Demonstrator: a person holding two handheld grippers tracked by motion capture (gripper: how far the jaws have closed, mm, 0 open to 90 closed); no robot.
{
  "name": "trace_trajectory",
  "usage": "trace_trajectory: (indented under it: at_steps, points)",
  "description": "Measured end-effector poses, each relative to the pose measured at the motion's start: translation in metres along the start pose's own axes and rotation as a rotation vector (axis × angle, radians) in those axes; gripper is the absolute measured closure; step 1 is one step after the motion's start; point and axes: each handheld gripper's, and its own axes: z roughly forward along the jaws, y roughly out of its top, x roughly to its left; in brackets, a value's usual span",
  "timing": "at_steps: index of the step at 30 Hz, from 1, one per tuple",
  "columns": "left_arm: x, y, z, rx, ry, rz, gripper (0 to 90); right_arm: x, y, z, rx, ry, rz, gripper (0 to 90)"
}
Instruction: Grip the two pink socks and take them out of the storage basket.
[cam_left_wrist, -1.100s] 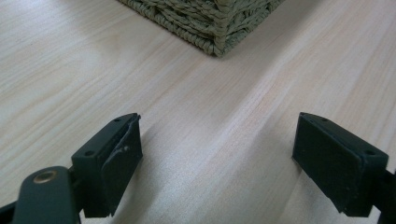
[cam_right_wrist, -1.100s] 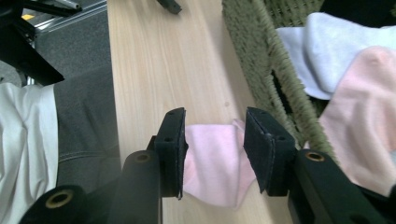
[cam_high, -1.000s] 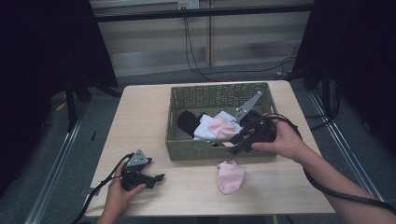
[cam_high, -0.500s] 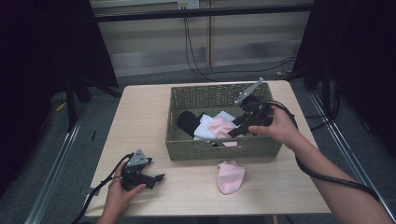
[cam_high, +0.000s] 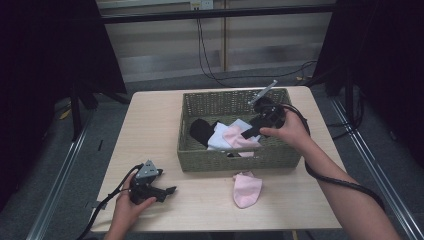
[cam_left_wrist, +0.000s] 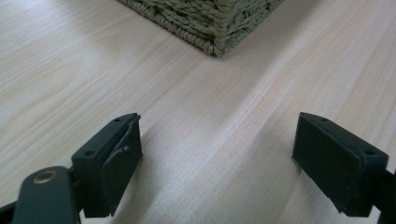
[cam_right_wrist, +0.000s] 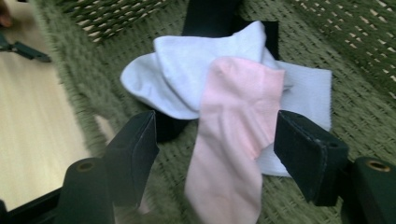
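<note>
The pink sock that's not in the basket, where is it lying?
In the high view, that pink sock lies on the table, just in front of the basket, toward its right end.

A pale wooden table carries a green woven basket near its middle and a pink sock lying just in front of the basket.

Each handheld gripper is black with 2 blocky jaws; the left gripper, lower left of frame, carries a grey 3-cornered plate. A black cable trails from each, the right gripper included.
</note>
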Motion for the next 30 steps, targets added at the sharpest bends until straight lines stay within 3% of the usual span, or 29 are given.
trace_trajectory:
  at_steps: [13, 25, 30]
  points:
    - [0.000, 0.000, 0.000, 0.000, 0.000, 0.000, 15.1, -0.017, -0.002, 0.033, 0.025, -0.002, 0.028, 34.1]
    - [0.000, 0.000, 0.000, -0.001, 0.000, -0.001, 15.1, -0.021, -0.009, 0.062, 0.070, -0.006, 0.009, 40.2]
    - [0.000, 0.000, 0.000, 0.000, 0.000, 0.000, 15.1, -0.023, -0.012, 0.066, 0.082, -0.011, 0.012, 43.5]
